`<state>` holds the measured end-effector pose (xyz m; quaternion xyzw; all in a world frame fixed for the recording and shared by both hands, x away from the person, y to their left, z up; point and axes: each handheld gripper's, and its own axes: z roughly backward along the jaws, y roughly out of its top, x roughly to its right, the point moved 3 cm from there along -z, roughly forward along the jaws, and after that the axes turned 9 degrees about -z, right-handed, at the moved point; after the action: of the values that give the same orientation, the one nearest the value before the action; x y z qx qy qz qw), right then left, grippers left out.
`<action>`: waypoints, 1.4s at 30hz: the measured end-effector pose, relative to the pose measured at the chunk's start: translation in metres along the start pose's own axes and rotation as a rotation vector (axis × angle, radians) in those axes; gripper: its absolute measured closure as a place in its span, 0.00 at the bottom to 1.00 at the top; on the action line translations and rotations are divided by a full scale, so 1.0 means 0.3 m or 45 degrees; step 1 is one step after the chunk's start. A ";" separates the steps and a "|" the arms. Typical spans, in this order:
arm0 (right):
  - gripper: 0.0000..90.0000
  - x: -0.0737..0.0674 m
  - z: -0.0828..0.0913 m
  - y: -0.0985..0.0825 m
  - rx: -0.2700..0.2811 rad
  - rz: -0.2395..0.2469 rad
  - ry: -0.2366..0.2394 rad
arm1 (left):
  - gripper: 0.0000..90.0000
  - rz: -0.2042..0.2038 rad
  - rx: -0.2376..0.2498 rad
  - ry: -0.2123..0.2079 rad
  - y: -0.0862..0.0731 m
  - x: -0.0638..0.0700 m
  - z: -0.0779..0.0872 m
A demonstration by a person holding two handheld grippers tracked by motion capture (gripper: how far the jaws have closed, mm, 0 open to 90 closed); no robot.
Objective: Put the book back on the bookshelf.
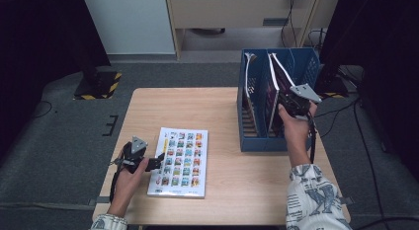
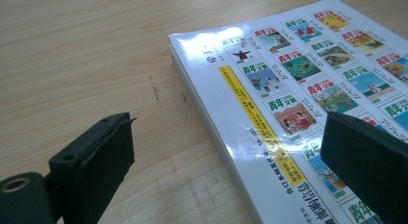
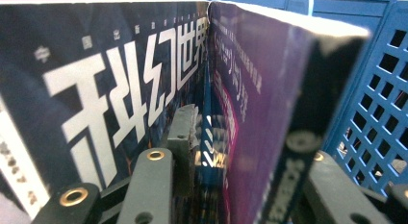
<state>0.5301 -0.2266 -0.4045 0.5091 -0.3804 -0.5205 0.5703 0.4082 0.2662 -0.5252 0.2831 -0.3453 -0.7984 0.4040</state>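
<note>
High view, left to right: left gripper hangs wide open astride the edge of the white magazine lying flat on the counter. Right gripper, part open, straddles the purple magazine upright in the blue rack; unsupported, it could tip against the rack's wall.

I saw a pale wooden counter, matt and grained. The booklet had a glossy paper cover catching glare. The blue file rack looked like perforated plastic; my fingers looked matt black.
</note>
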 end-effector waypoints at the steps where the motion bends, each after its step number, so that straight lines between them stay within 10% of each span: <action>1: 0.71 0.000 0.003 -0.002 -0.001 0.003 0.002 | 0.05 -0.002 0.000 0.000 0.000 0.000 0.000; 17: 0.80 -0.003 0.032 -0.023 -0.006 0.031 0.023 | 0.05 -0.003 0.000 -0.001 0.001 0.002 0.000; 32: 0.91 0.015 0.021 -0.006 -0.029 0.266 -0.048 | 0.05 0.003 0.003 -0.004 0.003 0.004 -0.002; 42: 0.86 -0.001 0.027 -0.016 -0.008 0.202 -0.014 | 0.05 -0.002 0.004 -0.006 0.003 0.008 -0.002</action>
<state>0.5212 -0.2274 -0.4075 0.4726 -0.4210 -0.4776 0.6094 0.4079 0.2636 -0.5252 0.2822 -0.3472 -0.7987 0.4023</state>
